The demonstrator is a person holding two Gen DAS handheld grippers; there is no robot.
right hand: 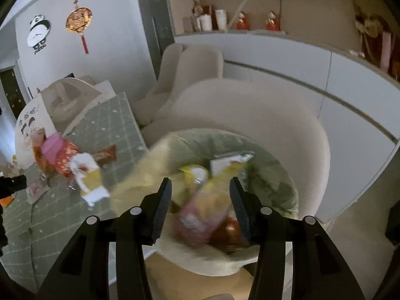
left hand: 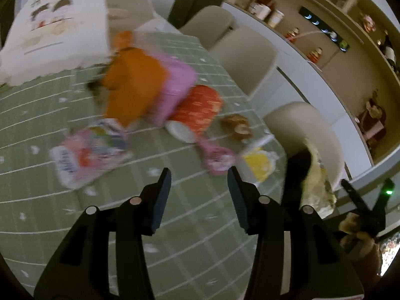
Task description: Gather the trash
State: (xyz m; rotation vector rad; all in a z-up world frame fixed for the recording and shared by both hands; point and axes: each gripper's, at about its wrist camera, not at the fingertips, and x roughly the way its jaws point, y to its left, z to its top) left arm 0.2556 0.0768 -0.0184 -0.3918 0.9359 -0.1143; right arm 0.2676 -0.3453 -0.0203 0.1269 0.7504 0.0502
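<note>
Blurred trash lies on a green checked tablecloth (left hand: 175,225): an orange bag (left hand: 135,85), a pink box (left hand: 175,87), a red packet (left hand: 200,107), a pink and white wrapper (left hand: 87,155), a small pink wrapper (left hand: 217,157) and a yellow wrapper (left hand: 257,162). My left gripper (left hand: 198,172) hovers open above the cloth, just short of the small pink wrapper. Beside the table stands a bin with a pale liner bag (right hand: 135,182). It holds a yellow packet (right hand: 195,175) and a pink wrapper (right hand: 197,215). My right gripper (right hand: 200,182) hangs open over that bin, with nothing between its fingers.
Cream chairs (left hand: 245,55) stand along the table's far side, and one chair (right hand: 250,112) curves behind the bin. A white box with cartoon print (left hand: 55,25) sits at the table's far left. A white cabinet (right hand: 300,62) with ornaments lines the wall.
</note>
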